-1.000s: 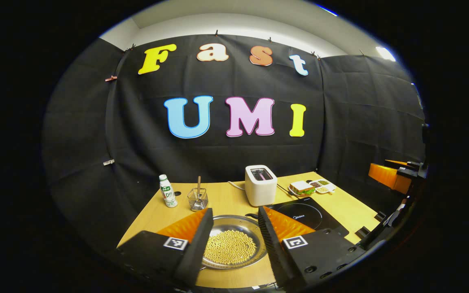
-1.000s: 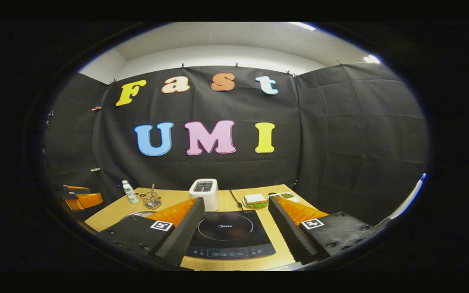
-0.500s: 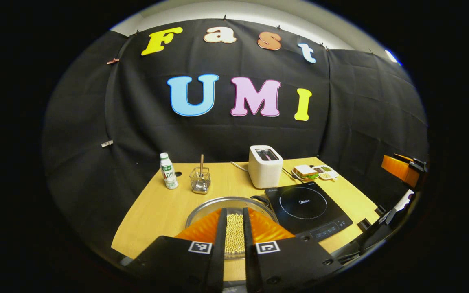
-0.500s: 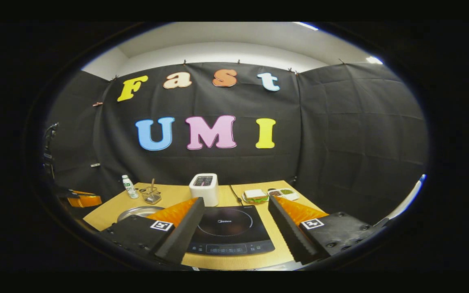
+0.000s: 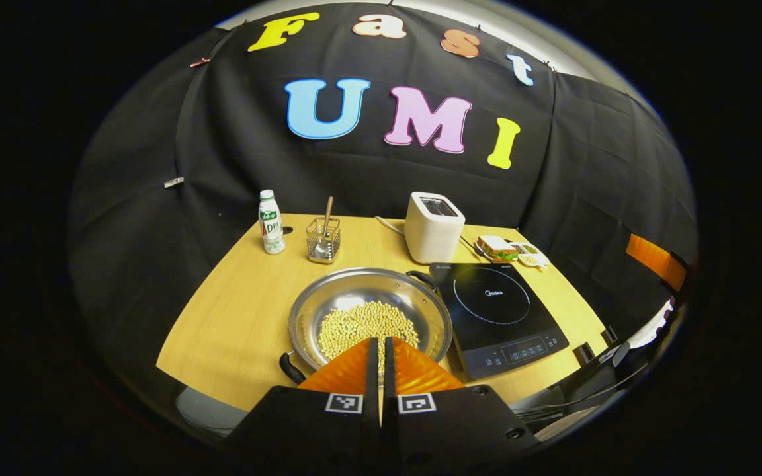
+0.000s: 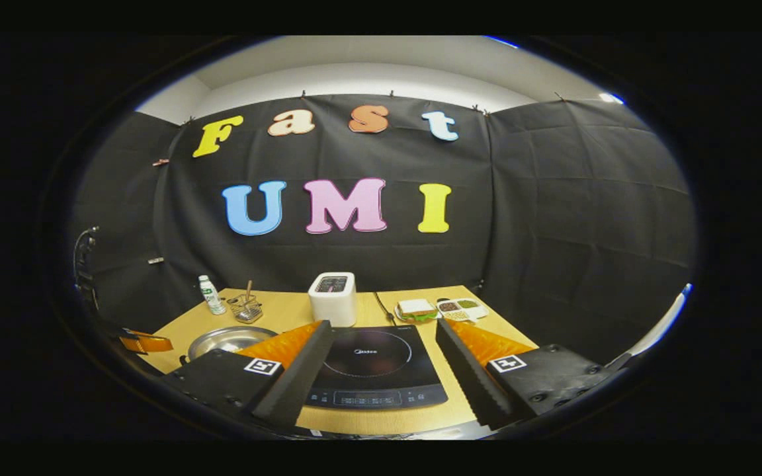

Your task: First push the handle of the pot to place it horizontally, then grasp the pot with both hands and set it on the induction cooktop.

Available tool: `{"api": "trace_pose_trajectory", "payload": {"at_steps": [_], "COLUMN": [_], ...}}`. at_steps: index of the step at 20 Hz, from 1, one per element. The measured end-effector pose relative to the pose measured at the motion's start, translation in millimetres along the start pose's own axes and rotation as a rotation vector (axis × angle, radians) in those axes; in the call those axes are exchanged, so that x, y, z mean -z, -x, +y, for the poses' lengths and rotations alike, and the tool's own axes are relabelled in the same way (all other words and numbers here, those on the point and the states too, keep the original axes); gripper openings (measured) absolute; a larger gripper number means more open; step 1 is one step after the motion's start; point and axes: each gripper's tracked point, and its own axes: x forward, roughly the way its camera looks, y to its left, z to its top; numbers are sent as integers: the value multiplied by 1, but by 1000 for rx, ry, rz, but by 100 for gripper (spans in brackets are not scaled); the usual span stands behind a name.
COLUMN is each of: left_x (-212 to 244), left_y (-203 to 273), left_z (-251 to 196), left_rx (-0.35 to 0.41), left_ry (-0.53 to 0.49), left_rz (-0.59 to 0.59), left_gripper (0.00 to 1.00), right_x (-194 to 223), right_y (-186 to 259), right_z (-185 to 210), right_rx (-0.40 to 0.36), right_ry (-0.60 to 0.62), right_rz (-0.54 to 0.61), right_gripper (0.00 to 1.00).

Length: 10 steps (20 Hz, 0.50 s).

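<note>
Left gripper view: the left gripper [image 5: 381, 344] has its fingers pinched together on nothing, hanging above the near rim of the shallow steel pot of yellow beans [image 5: 370, 317]. The pot sits on the wooden table [image 5: 235, 317], touching the black induction cooktop [image 5: 500, 311]. Its black loop handle [image 5: 290, 369] pokes out near-left, so I'd nudge it low and slow.

Right gripper view: the right gripper [image 6: 384, 370] is spread wide over the cooktop, empty.

Wooden surface [image 5: 242, 317], bearing pot [image 5: 368, 311] of beans, induction cooktop [image 5: 500, 317], toaster [image 5: 432, 227], bottle [image 5: 270, 223], wire basket [image 5: 323, 239], sandwich plate [image 5: 497, 248].
</note>
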Motion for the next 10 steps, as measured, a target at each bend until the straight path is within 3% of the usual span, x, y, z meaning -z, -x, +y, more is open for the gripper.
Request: {"api": "trace_pose_trajectory", "payload": {"at_steps": [5,10], "left_x": [60,93], "left_y": [-15,-28], "left_z": [13,25], "left_rx": [20,6], "left_ry": [107,100], "left_rz": [133,214], "left_gripper": [5,5], "right_x": [12,29], "right_y": [1,3], "right_z": [0,-5], "right_rx": [-10,-18], "right_ry": [3,32], "right_rz": [28,86], "right_gripper": [98,98]}}
